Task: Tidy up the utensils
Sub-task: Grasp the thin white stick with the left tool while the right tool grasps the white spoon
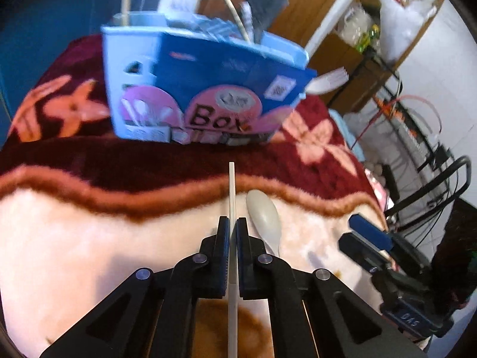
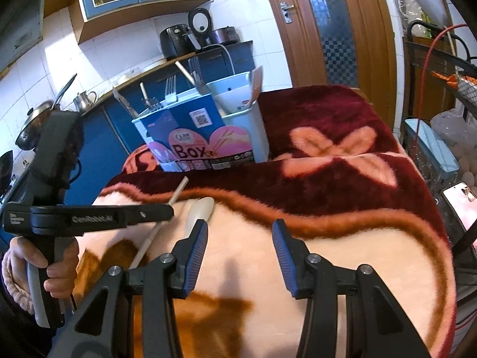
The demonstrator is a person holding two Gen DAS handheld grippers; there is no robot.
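Right wrist view: we see the blue utensil box [image 2: 190, 137] on the blanket [image 2: 328, 238], holding forks [image 2: 171, 88] and sticks; its depths are hidden. Our left tool [image 1: 233, 223] pinches a white chopstick [image 1: 232, 185]. Beside it lies the spoon [image 1: 263, 217]. Our right tool [image 2: 240, 229] hangs half-open, empty.

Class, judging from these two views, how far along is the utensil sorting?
Done: forks and other utensils already stand in the box. In hand: the left gripper is shut on a chopstick. Left: the white spoon lies on the blanket; the right gripper is open, empty.
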